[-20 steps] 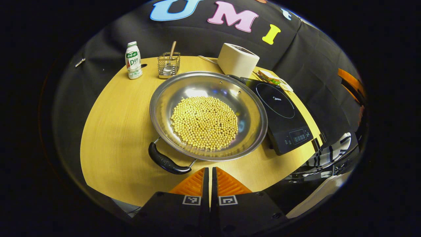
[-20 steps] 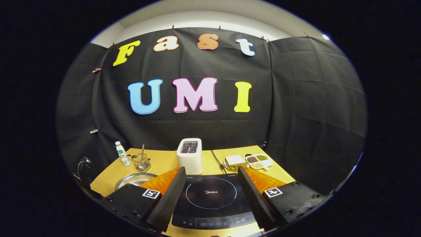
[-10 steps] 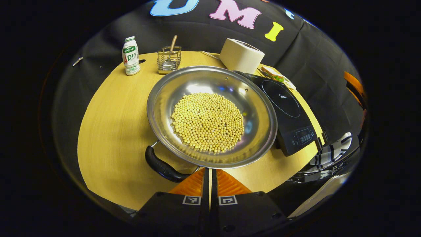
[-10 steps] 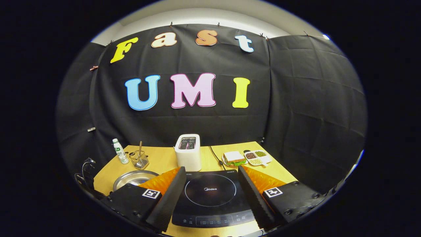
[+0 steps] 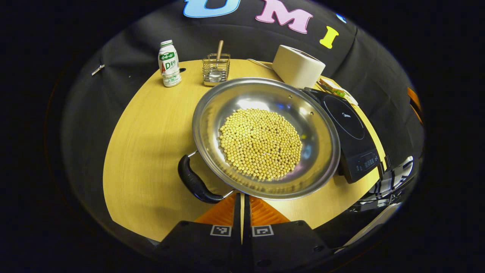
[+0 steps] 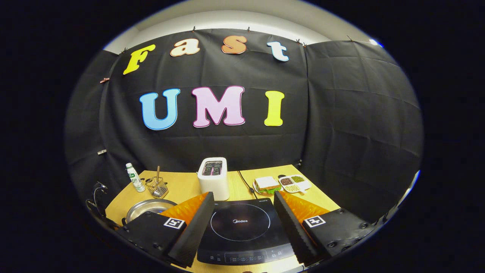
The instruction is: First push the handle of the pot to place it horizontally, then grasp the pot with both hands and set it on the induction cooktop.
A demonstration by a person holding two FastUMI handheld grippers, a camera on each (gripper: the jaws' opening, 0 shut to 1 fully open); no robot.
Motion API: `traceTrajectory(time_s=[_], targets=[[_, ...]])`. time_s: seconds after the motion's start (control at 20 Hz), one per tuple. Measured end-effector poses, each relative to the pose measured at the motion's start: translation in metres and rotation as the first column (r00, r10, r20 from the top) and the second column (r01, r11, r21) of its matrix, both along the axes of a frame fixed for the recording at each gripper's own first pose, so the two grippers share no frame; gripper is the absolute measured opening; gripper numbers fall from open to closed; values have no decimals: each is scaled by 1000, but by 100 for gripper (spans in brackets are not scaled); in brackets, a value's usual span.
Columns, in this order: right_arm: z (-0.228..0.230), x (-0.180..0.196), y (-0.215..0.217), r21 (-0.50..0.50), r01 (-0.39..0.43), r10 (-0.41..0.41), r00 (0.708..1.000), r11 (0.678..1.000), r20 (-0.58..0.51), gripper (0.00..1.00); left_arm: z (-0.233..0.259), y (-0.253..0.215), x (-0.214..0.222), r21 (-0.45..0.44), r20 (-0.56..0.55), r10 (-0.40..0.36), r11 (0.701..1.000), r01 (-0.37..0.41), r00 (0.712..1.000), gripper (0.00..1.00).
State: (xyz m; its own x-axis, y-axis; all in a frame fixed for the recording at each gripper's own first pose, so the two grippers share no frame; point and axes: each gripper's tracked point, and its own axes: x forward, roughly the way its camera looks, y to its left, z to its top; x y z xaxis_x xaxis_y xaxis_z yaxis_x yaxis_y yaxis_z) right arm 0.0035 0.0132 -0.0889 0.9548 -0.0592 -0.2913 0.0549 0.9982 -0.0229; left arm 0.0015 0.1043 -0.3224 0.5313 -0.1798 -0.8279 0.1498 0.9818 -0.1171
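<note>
In the left gripper view, the pot [image 5: 265, 136] sits on the wooden table [image 5: 151, 136], a wide, shallow pan of polished steel with a bright rim that mirrors the booth lights. A round heap of pale yellow beans [image 5: 261, 143] covers its floor. Its black handle [image 5: 195, 184] juts from the near-left side on thin metal struts, curving along the rim and lying at a slant to the table edge. The left gripper [image 5: 241, 199] has its two fingers pressed together with nothing between them (the tips sit just below the pot's near rim, beside the handle's end; whether they touch it cannot be told). The induction cooktop [image 5: 352, 131] lies just beside the pot on the right, its edge partly hidden by the rim. Behind stand a small bottle [image 5: 169, 63], a wire basket [image 5: 216, 69] with a spoon in it, and a white toaster [image 5: 298, 66].

In the right gripper view, the right gripper [image 6: 242, 212] is spread wide and holds nothing, its fingers framing the cooktop [image 6: 242, 231] below. The pot [image 6: 147, 207] peeks out at lower left, on the table beside the cooktop. Farther back are a sandwich [image 6: 266, 184] and a divided dish [image 6: 294, 182].
</note>
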Motion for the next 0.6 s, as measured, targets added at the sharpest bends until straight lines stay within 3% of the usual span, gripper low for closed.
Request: traceTrajectory(time_s=[0.1,0.6], targets=[[-4,2,2,1,-7,7,1000,1000,-12,95,-1,8,4,7,-3,9,1000,-9,1000,5],[-7,20,8,-9,-6,6,1000,1000,-25,98,1,57,41,46,14,99,994,-99,995,5]])
